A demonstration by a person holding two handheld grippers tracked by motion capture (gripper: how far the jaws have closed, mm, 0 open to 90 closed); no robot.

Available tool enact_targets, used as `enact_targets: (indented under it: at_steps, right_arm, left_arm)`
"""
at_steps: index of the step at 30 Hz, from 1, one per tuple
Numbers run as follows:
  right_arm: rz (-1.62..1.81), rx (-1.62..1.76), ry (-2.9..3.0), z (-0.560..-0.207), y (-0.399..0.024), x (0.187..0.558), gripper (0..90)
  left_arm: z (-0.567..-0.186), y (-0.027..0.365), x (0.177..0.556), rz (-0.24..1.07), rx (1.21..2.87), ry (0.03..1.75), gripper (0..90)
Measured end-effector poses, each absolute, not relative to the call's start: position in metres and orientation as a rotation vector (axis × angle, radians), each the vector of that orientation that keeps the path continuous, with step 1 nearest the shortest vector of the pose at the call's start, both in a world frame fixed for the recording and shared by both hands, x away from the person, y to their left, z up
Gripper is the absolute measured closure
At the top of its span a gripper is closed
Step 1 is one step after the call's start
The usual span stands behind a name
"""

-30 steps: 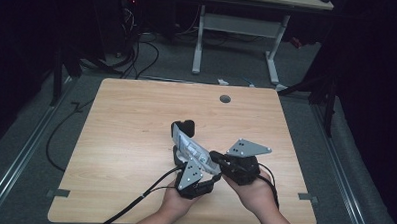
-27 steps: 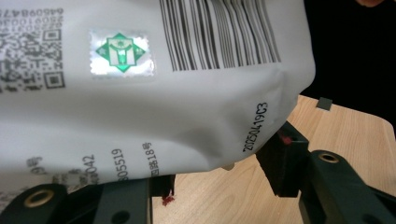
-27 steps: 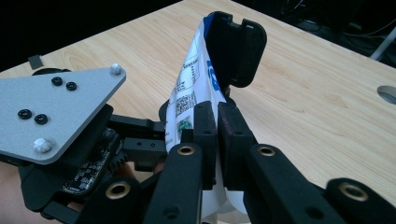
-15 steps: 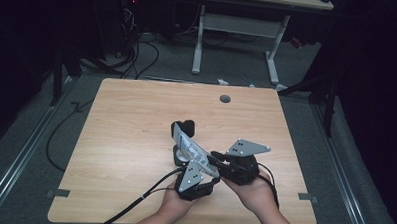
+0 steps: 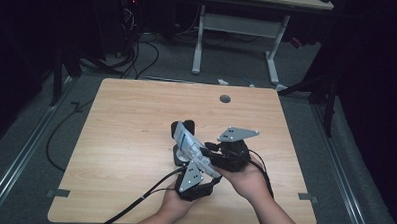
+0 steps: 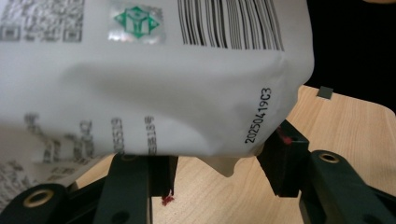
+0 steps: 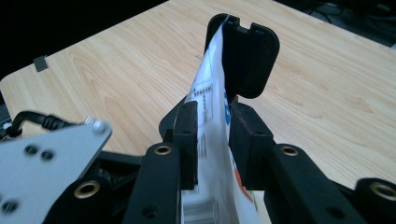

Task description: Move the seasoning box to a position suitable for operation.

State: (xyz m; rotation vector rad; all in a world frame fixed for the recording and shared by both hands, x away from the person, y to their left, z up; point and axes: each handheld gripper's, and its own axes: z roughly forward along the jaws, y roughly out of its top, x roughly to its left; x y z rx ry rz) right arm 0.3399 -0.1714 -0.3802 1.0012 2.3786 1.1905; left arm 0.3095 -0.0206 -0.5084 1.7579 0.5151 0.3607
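High view: a wooden table with rounded corners occupies the centre of the frame. Its upper and left portions are bare, with a round grommet hole near the far edge. The work sits in the lower middle, close to the near edge. Dark floor surrounds the table, with cables at upper left and a second table's white legs at top centre.

The left gripper, at lower centre, and the right gripper, just right of it, meet over a white packet. The packet stands on edge, its far end tucked into a black clip stand.

Left gripper view: the packet spans the upper frame and bears a barcode, a green foil emblem and a printed date code. Its lower corner hangs between the jaws. Whether the pads press on it cannot be told, since the packet hides the contact.

Right gripper view: the packet rises edge-on between the jaws toward the clip stand at top centre. The jaws have just been opening. A narrow gap appears on each side of the packet, so they seem to have let go.
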Motion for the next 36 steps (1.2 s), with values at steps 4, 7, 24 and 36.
enact_targets:
  at_steps: [4, 7, 24, 36]
  right_arm:
    - [1.175, 0.995, 2.390, -0.379, -0.167, 0.345, 73.8]
    - [1.162, 0.989, 2.393, -0.380, -0.164, 0.348, 76.1]
    - [1.135, 0.963, 2.404, -0.377, -0.168, 0.348, 90.0]
    - [1.305, 1.000, 2.242, -0.377, -0.196, 0.330, 90.0]
  left_arm:
    - [-0.509, -0.021, 0.309, 0.358, 1.755, 0.516, 52.3]
    - [-0.509, -0.021, 0.309, 0.362, 1.756, 0.514, 52.3]
    - [-0.509, -0.018, 0.307, 0.364, 1.763, 0.497, 52.1]
    - [-0.514, -0.002, 0.302, 0.341, 1.787, 0.494, 49.4]
